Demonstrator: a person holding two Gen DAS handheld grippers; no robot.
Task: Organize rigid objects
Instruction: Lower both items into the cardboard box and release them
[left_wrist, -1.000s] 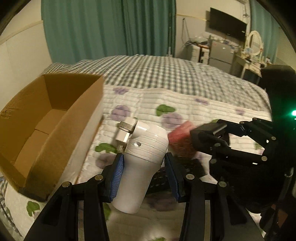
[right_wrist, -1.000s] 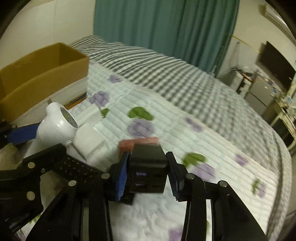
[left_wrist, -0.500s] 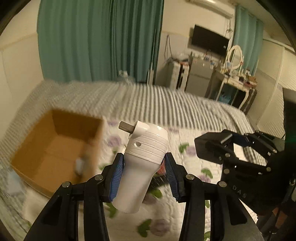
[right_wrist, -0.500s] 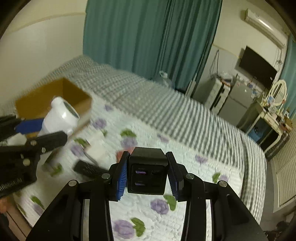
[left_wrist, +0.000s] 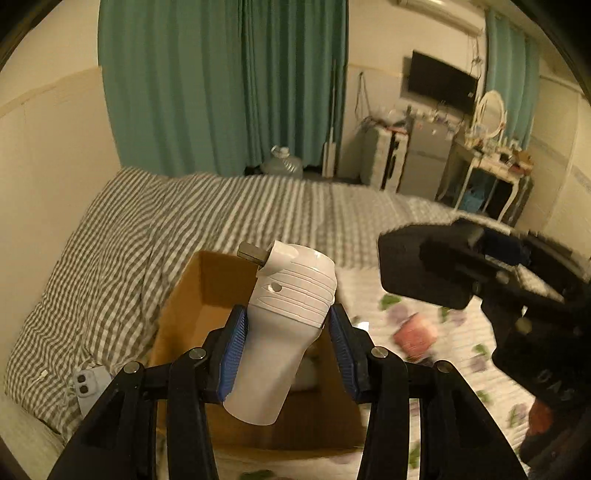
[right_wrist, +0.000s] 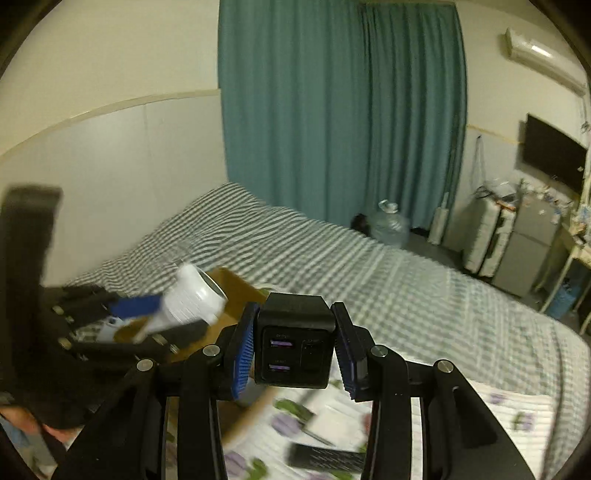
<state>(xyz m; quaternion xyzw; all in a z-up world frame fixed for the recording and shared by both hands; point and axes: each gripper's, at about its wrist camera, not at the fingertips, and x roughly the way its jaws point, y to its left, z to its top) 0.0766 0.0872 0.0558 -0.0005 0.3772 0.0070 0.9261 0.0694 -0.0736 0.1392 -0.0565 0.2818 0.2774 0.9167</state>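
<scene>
Two grippers aloft above bed, each clamped on one item.

Left gripper squeezing one white dryer-like appliance, long axis upright, leaning right, metal-tipped nozzle pointing left, over one open cardboard box. Right gripper pinching one black charger cube, three ports facing camera.

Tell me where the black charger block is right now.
The black charger block sits clamped in the right gripper, centre of the right wrist view, held in the air beside the cardboard box on the bed.
</scene>
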